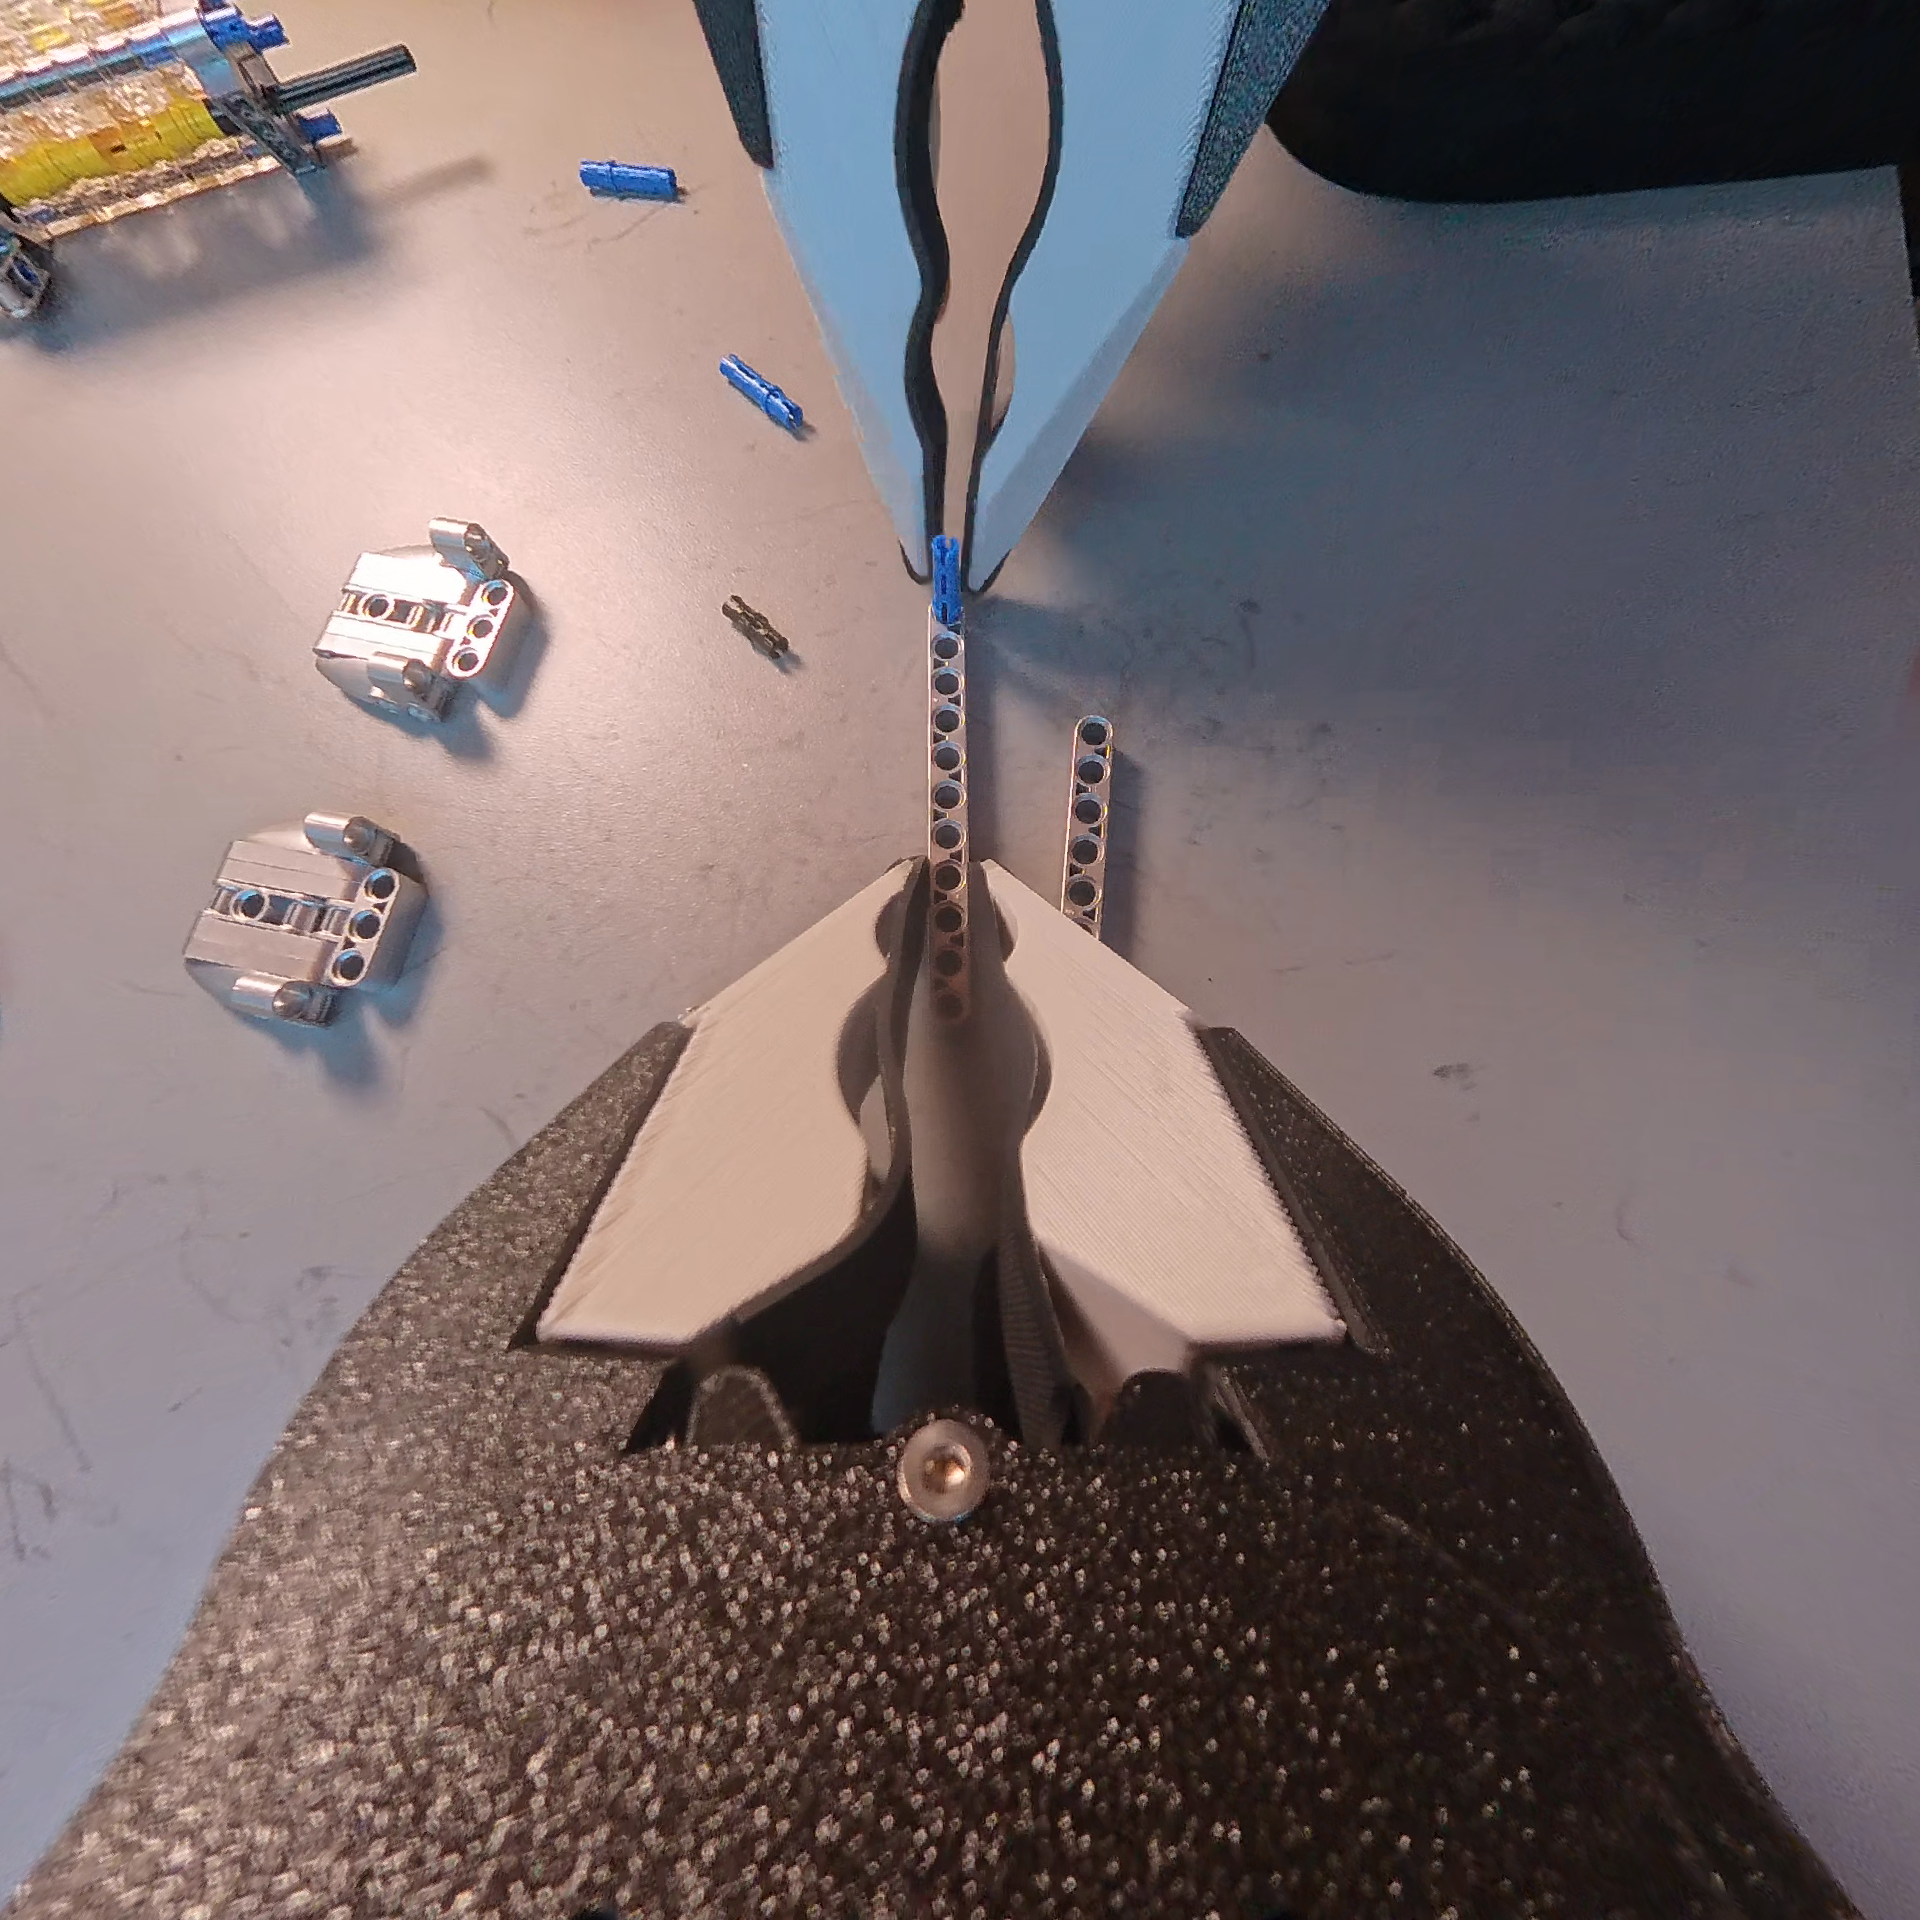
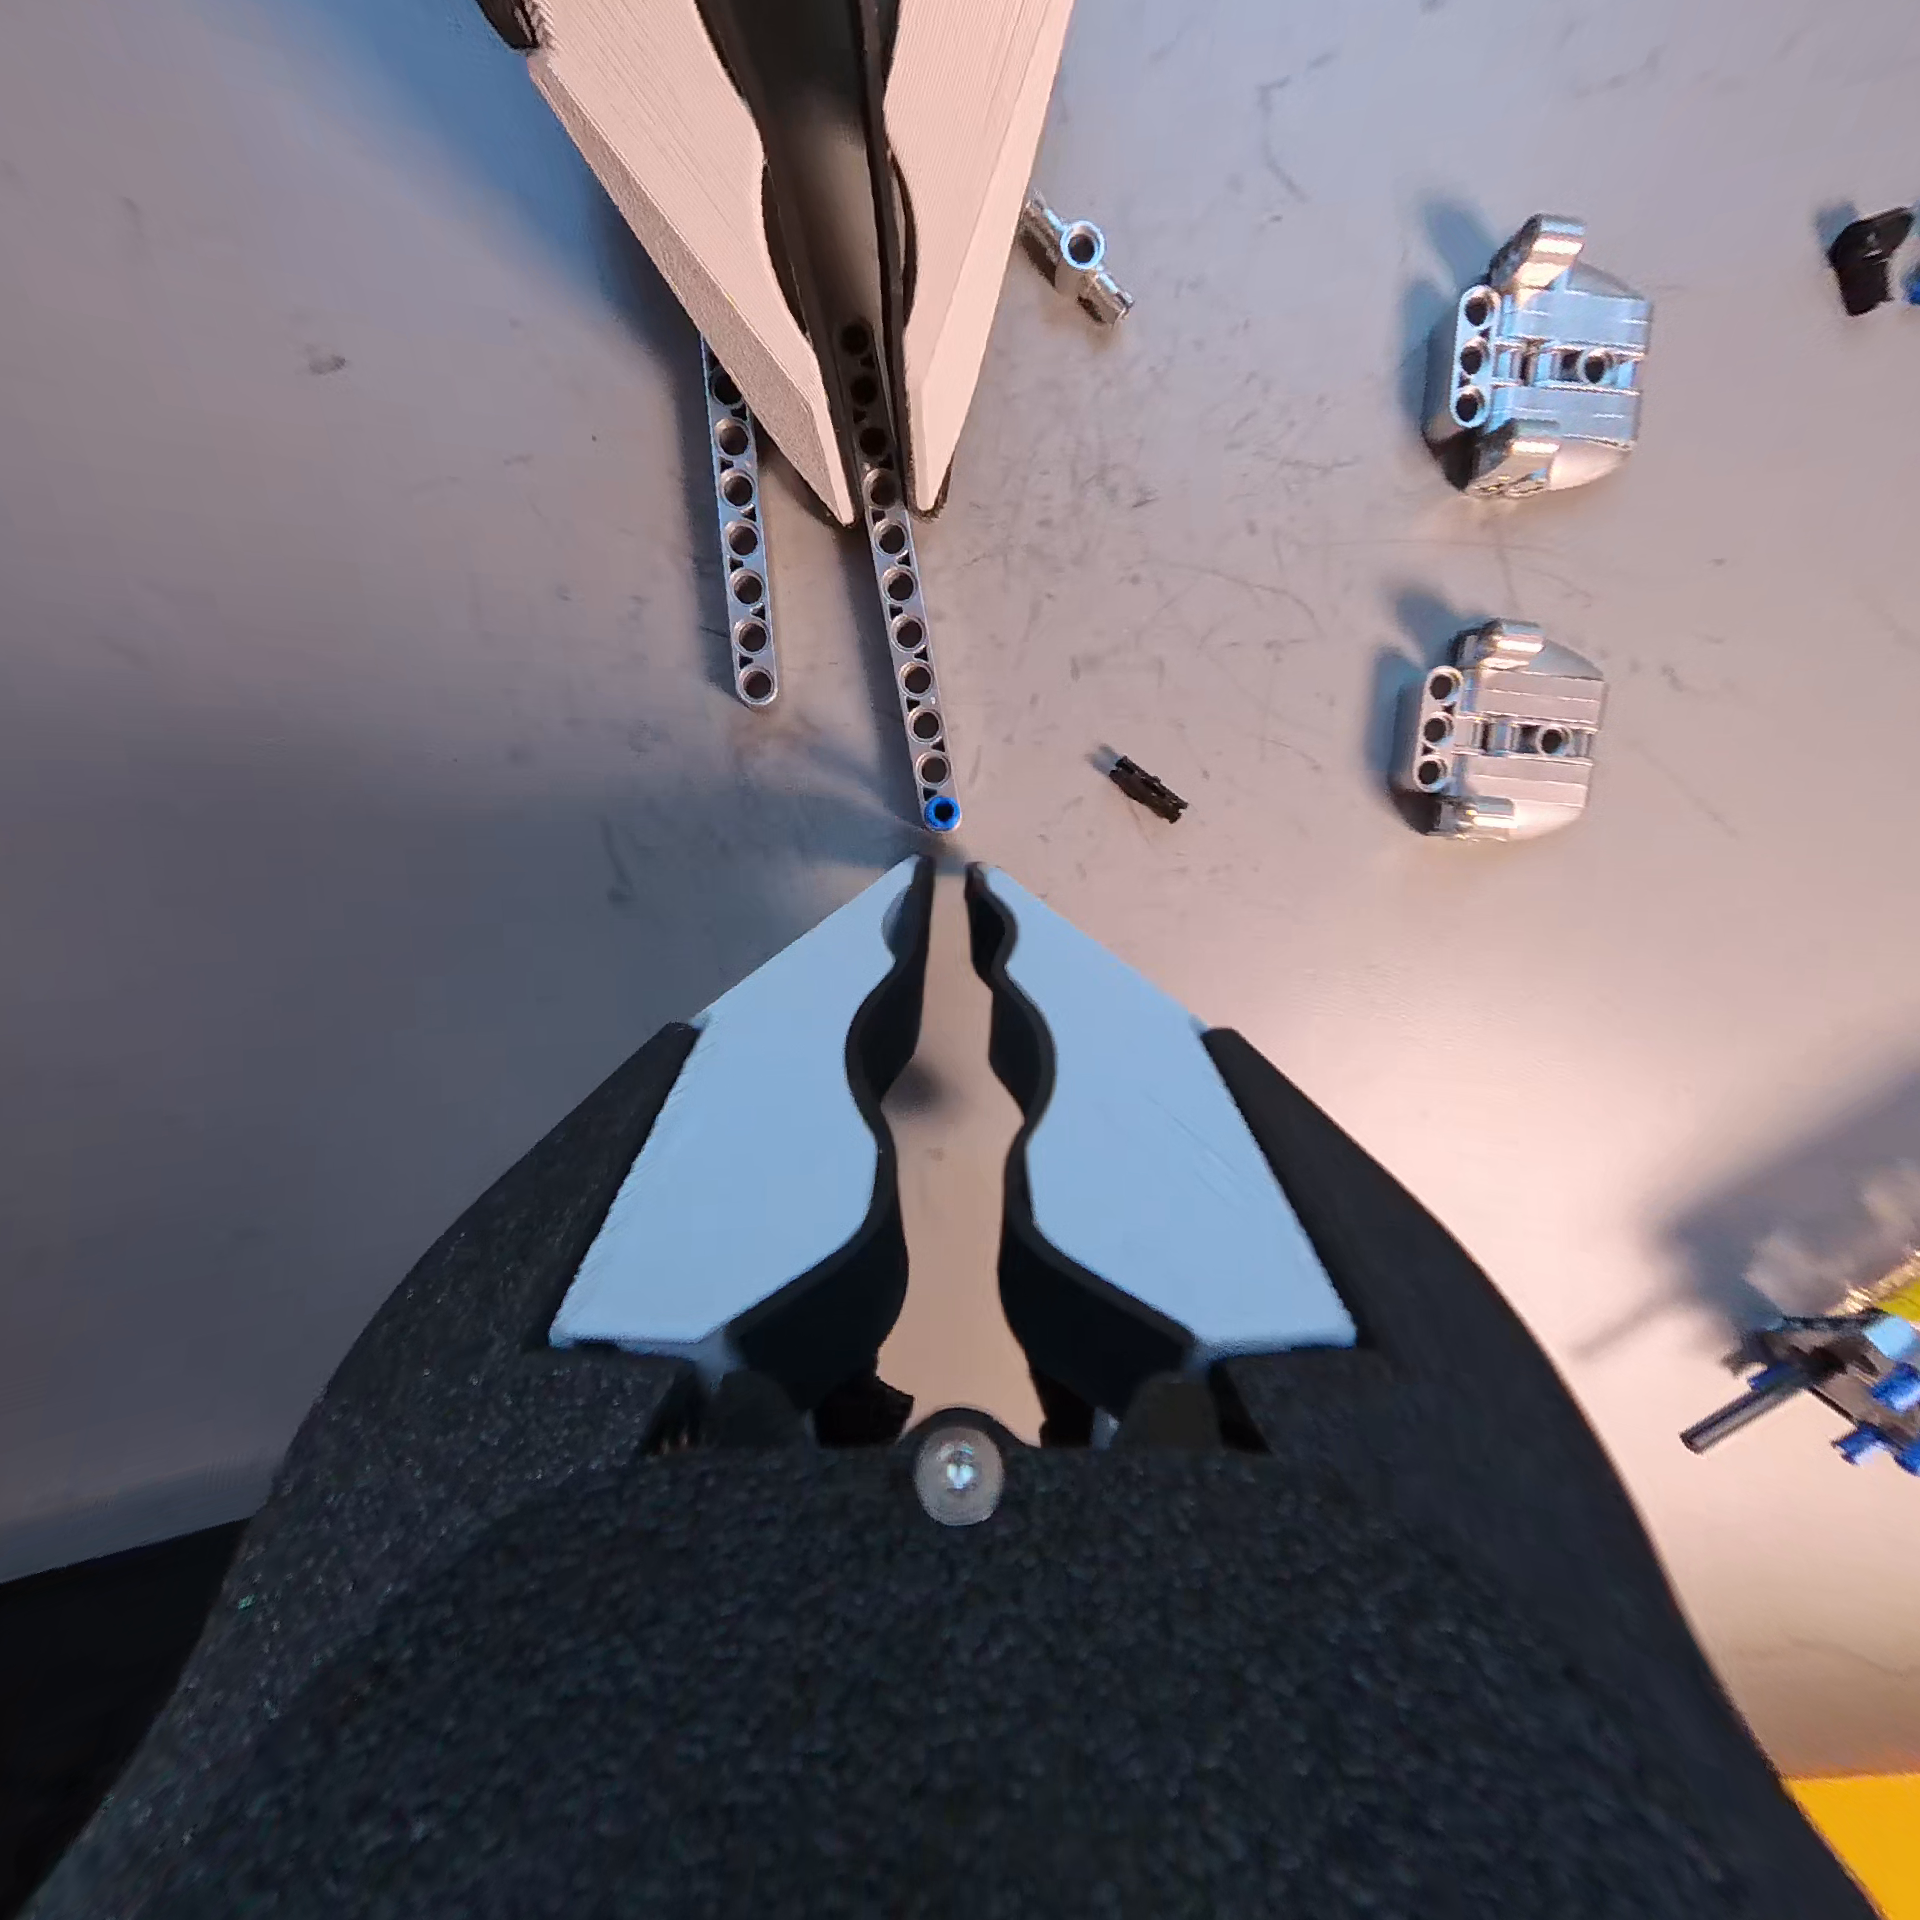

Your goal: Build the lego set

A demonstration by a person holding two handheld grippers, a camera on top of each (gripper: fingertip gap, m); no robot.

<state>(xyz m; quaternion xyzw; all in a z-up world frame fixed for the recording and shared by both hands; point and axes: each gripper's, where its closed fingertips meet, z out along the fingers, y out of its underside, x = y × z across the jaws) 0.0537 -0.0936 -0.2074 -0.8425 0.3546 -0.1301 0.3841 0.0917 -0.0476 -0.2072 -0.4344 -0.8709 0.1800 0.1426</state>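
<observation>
A long pale-grey plastic beam pierced with a row of round holes (image 1: 948, 748) is held just above the grey tabletop (image 1: 1455, 727), clamped by its near end in the left gripper (image 1: 951, 878). The gripper's jaws are drawn in tight on the beam's flat sides. The far end of the beam juts free towards the right gripper (image 1: 945, 566), which points back at it from the opposite side.

A short blue plastic pin (image 1: 943, 587) sits at that free end. In the right wrist view it appears end-on as a blue ring in the beam's last hole (image 2: 940, 814). The right gripper's jaws stand narrow, with only a slim gap, and their tips are at the pin. The views do not settle whether they pinch it or merely touch it.

Pin, hole and both pairs of fingers lie on nearly one straight line, with the beam braced from behind.

A shorter grey holed beam (image 1: 1086, 810) lies flat just beside the held one, apart from it. On the other side of the held beam a small black pin (image 1: 755, 627) rests near the tips. Two more blue pins (image 1: 629, 177) (image 1: 764, 393) lie loose, and two silver-grey angular panel pieces (image 1: 416, 623) (image 1: 301, 920) sit well apart. A partly built yellow, grey and blue brick model (image 1: 135, 125) occupies the table's corner, and a small grey connector (image 2: 1081, 255) lies beside the left gripper.
</observation>
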